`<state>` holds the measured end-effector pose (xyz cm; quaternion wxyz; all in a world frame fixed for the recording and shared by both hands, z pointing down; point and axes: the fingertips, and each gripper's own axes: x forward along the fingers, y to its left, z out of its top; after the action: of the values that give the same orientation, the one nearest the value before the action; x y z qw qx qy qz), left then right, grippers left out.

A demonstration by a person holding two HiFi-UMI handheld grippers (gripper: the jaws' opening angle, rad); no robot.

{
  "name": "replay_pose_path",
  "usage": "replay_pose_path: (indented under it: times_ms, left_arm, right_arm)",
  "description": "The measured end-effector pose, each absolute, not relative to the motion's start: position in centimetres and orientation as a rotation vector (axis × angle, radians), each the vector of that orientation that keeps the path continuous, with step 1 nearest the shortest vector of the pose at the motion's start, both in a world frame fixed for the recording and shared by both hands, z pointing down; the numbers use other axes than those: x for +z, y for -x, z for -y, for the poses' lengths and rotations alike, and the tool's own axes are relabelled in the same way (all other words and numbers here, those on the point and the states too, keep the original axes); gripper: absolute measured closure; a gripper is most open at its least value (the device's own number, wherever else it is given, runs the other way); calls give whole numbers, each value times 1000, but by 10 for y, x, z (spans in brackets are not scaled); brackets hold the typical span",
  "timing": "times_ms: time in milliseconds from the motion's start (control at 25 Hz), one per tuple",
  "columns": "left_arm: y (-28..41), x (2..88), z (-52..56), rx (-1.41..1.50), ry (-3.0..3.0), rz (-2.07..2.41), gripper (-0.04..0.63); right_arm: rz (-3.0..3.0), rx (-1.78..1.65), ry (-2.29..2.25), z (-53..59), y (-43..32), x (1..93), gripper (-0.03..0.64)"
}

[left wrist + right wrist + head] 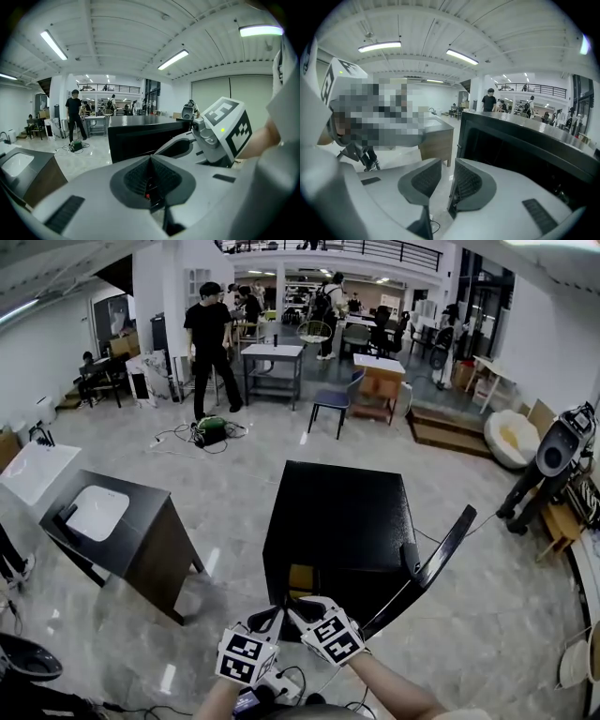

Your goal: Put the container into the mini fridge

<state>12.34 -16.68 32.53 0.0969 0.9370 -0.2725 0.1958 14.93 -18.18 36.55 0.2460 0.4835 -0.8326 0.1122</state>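
The black mini fridge [337,521] stands on the floor just ahead of me, its door [427,563] swung open to the right. A yellowish thing [300,579] shows low inside its open front; I cannot tell whether it is the container. My left gripper [267,620] is below the fridge's front, its jaws shut with nothing between them [151,174]. My right gripper [302,610] is beside it, close to the opening, slightly open and empty [446,180]. The fridge [525,140] fills the right of the right gripper view, its inside dark. The fridge [140,136] is also seen beyond the left gripper.
A dark cabinet with a white sink [122,531] stands to the left. A person [208,343] stands far back by tables and chairs. A speaker on a tripod [553,456] is at the right. Cables and a white power strip [281,681] lie by my feet.
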Motion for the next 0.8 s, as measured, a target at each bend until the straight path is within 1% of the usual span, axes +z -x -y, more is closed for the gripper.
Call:
replay_pose_path:
  times_ms: [240,480,600,800]
  left_arm:
    - [-133,323,140,565,-2781,825,540]
    - [-138,309,136,508,-2860,868,541]
    - [-124,309,130,510,-2817,890,541]
    - [-77,318,119,535,-2740,990,541]
  right_arm:
    - [2348,349,-1321,145,-161,351,572]
    - [2398,300,-1330,130,-178,338,584]
    - [2428,324,-1284,118,-170,332,586]
    - [2462,392,-1186,105,-138,346,588]
